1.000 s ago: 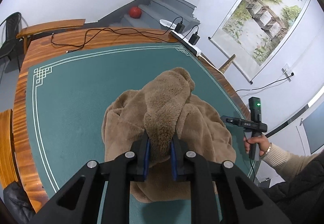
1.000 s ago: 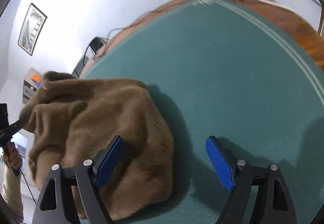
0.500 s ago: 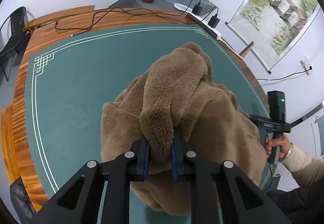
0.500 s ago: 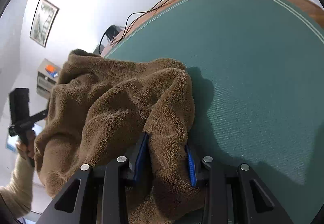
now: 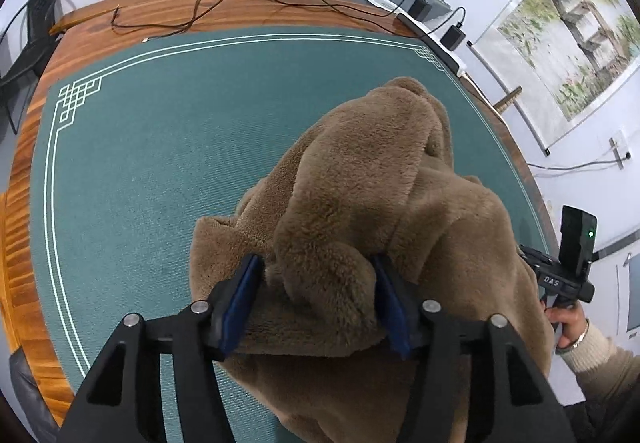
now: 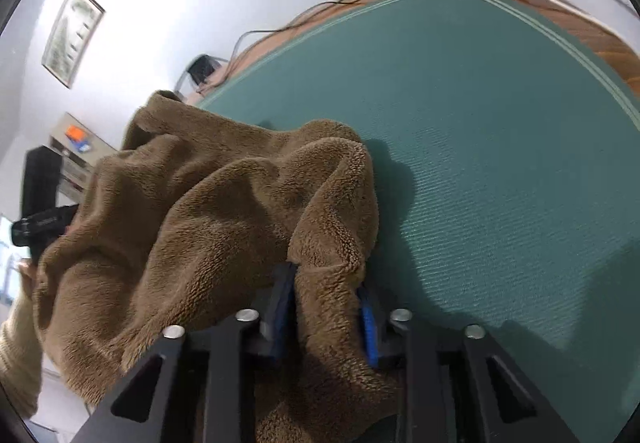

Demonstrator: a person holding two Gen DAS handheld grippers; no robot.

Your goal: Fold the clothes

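- Fleece garment (image 5: pixel 372 211): brown, thick pile, bunched in a heap on green mat (image 5: pixel 140 183), toward the mat's right/near part. Part of it is lifted off the mat by the grippers; the rest rests on it.
- L gripper (image 5: pixel 316 295): blue pads spread fairly wide w/ a fat roll of fleece sitting between them. Pads seem to touch the roll at both sides, but can't tell if it's a firm pinch or a loose cradle.
- R gripper (image 6: pixel 326 307): pads close together, pinching a folded edge of the same garment; fabric drapes over the fingers.
- Step in hand (judgement): lift + spread the heap to find its outline before any fold. Not yet flat, no fold made; early in task.
- To do it well: firm up the L grip, then move the two grips apart till cloth between them goes taut, and lay it down on the open mat ahead/left. Thick pile slips, so pinch deep, not at the fringe.
- Risk: L roll too bulky, may slide out under load.
- Orientation: no clear sleeve/collar/hem visible, so can't tell which end is which. Heap's long axis in L view runs from near the grippers up-right toward power strip (image 5: pixel 432 39); the far end makes a rounded hump.
- Wooden table (image 5: pixel 24 203) borders the mat; cables at far edge, well apart from garment.
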